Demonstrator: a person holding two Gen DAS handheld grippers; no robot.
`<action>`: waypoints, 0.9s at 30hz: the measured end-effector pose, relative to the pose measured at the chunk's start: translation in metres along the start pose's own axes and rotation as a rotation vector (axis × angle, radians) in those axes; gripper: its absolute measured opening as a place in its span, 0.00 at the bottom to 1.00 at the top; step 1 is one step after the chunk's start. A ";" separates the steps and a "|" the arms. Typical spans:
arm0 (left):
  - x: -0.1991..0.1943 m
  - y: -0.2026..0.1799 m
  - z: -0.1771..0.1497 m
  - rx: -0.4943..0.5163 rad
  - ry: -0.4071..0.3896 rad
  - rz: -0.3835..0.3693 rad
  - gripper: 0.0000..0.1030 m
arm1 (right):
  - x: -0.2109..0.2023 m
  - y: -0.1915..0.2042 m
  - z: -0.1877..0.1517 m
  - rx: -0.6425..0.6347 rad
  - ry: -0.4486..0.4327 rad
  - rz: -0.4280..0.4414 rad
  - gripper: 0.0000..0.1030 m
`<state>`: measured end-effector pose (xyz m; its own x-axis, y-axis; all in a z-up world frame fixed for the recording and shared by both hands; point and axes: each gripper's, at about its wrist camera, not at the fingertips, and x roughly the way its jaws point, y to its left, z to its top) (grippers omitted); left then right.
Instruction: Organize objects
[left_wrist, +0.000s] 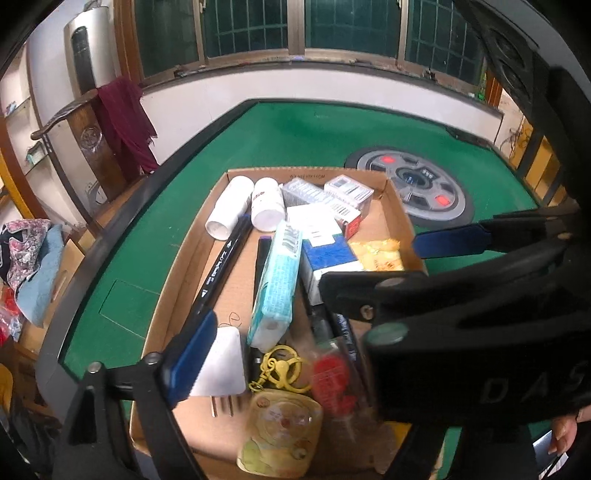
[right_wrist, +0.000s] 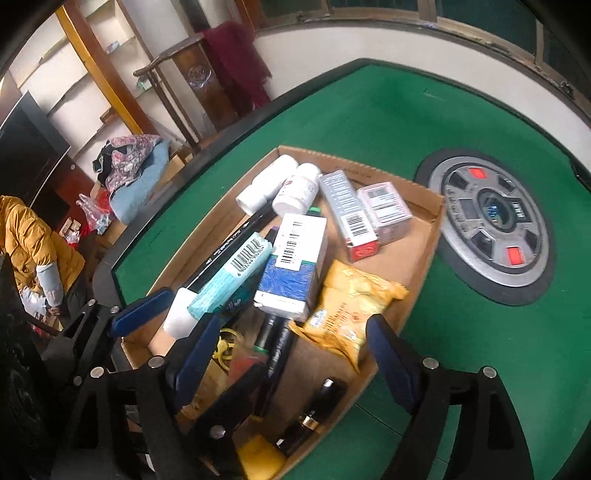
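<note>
A shallow cardboard tray (left_wrist: 177, 280) (right_wrist: 424, 236) on the green table holds several jumbled items. Among them are two white bottles (left_wrist: 266, 206) (right_wrist: 295, 188), a black marker (left_wrist: 221, 266), a teal tissue pack (left_wrist: 277, 284) (right_wrist: 232, 277), a blue-and-white box (left_wrist: 328, 258) (right_wrist: 291, 266) and a yellow snack packet (left_wrist: 380, 253) (right_wrist: 351, 306). A white plug (left_wrist: 221, 365) and a yellow keyring (left_wrist: 280, 369) lie at the near end. My left gripper (left_wrist: 295, 362) (right_wrist: 184, 354) hangs open above that near end. My right gripper (right_wrist: 291, 362) (left_wrist: 406, 262) is open too, beside it, with nothing pressed between its pads.
A round grey control panel (left_wrist: 417, 184) (right_wrist: 491, 221) is set in the middle of the felt. A wooden chair with a maroon cloth (left_wrist: 125, 122) stands beyond the table's left rim. A person in a yellow jacket (right_wrist: 33, 240) sits at the far left, near piled clothing (right_wrist: 129, 162).
</note>
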<state>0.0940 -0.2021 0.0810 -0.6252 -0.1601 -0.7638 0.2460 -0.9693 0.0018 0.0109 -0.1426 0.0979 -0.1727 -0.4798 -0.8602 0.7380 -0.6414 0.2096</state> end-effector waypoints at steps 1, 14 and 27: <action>-0.003 0.000 0.000 -0.005 -0.009 -0.001 0.90 | -0.003 -0.001 -0.001 -0.001 -0.004 -0.012 0.86; -0.036 -0.008 0.013 -0.045 -0.039 0.116 0.96 | -0.076 -0.017 -0.015 -0.002 -0.193 -0.191 0.97; -0.103 -0.004 0.040 0.006 -0.091 0.341 0.96 | -0.125 -0.019 -0.035 0.012 -0.329 -0.120 1.00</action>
<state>0.1274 -0.1893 0.1854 -0.5715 -0.4907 -0.6577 0.4482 -0.8581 0.2507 0.0407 -0.0493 0.1855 -0.4606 -0.5663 -0.6835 0.6921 -0.7113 0.1229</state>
